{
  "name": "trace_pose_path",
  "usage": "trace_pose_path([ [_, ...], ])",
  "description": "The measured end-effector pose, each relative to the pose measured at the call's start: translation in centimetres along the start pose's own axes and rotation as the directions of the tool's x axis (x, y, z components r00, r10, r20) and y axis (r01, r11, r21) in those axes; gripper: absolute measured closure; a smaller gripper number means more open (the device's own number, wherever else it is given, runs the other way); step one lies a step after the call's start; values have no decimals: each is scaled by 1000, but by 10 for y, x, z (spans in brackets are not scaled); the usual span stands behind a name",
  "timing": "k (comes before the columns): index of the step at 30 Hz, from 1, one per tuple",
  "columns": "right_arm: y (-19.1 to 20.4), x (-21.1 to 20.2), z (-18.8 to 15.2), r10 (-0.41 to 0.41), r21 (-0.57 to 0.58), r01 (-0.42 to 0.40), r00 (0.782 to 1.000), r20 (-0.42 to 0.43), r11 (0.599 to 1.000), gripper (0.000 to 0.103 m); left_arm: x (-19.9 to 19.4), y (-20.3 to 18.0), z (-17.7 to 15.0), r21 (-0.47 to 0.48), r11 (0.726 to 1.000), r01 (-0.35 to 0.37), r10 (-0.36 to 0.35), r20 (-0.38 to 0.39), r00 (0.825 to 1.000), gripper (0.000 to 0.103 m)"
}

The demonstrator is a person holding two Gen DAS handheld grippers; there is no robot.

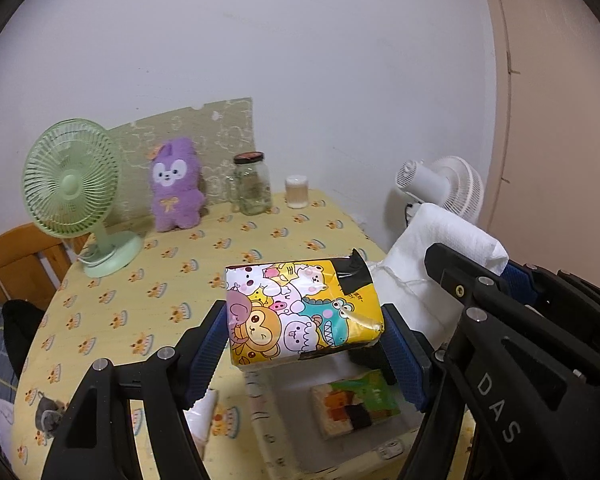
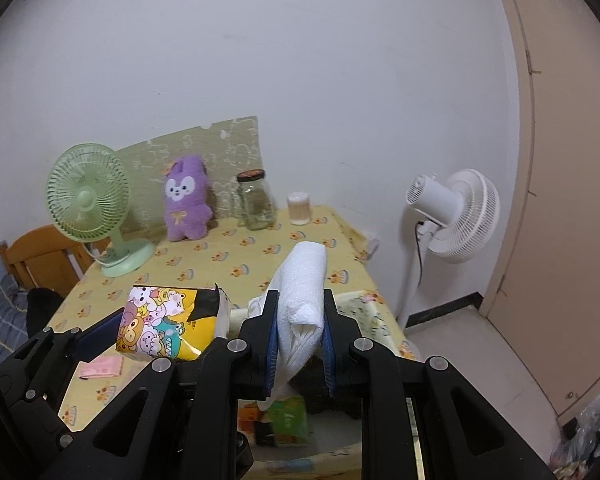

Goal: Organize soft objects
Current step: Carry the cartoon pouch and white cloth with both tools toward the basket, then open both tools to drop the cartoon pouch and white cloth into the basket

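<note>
My left gripper [image 1: 306, 330] is shut on a yellow tissue pack [image 1: 302, 314] printed with cartoon animals, held above a white storage box [image 1: 340, 440]. A green and orange packet [image 1: 354, 404] lies inside that box. My right gripper [image 2: 300, 340] is shut on a folded white towel [image 2: 304, 292], which stands up between the blue pads. The same tissue pack [image 2: 162, 322] shows at the left of the right wrist view, and the towel [image 1: 440, 248] at the right of the left wrist view. A purple plush bunny [image 1: 176, 186] leans at the back of the table.
A green desk fan [image 1: 74, 192], a glass jar [image 1: 252, 184] and a small white-lidded cup [image 1: 297, 192] stand along the wall on the yellow tablecloth [image 1: 160, 264]. A white standing fan [image 2: 452, 216] is beyond the table's right edge. A wooden chair [image 1: 24, 260] sits at left.
</note>
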State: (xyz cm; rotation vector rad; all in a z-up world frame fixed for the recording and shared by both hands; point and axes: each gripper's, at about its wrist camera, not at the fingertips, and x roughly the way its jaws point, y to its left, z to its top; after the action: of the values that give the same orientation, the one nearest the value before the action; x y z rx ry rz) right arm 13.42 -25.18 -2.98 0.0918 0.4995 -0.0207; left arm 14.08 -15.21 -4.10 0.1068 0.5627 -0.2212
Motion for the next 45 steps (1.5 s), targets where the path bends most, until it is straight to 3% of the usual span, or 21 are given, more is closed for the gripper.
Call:
trace_pose_path([
  [10, -23, 16, -9, -47, 30, 49, 998, -46, 998, 82, 22, -21, -2, 80, 996, 30, -28, -20, 999, 23],
  [14, -27, 22, -12, -53, 34, 55, 997, -62, 998, 82, 27, -25, -2, 107, 994, 15, -12, -36, 999, 7],
  [17, -27, 26, -14, -51, 31, 54, 996, -79, 998, 82, 24, -28, -5, 140, 990, -28, 33, -34, 999, 0],
  [26, -24, 36, -23, -40, 62, 48, 990, -133, 997, 78, 26, -25, -12, 154, 988, -6, 17, -70, 997, 0],
  [29, -21, 35, -24, -51, 58, 59, 989, -139, 997, 66, 26, -24, -14, 147, 989, 6, 6, -80, 997, 0],
  [32, -21, 31, -25, -46, 69, 55, 990, -130, 996, 39, 24, -21, -15, 135, 991, 15, -4, -86, 996, 0],
  [35, -17, 24, -25, -45, 70, 53, 993, -108, 996, 23, 19, -17, -16, 126, 992, 14, -4, -81, 997, 0],
  [40, -9, 15, -23, -54, 59, 60, 994, -92, 996, 11, 10, -10, -17, 113, 994, 8, 0, -71, 998, 0],
  [45, 1, 4, -21, -57, 44, 60, 996, -72, 997, 9, -2, -2, -18, 101, 995, -1, 6, -52, 999, 0],
])
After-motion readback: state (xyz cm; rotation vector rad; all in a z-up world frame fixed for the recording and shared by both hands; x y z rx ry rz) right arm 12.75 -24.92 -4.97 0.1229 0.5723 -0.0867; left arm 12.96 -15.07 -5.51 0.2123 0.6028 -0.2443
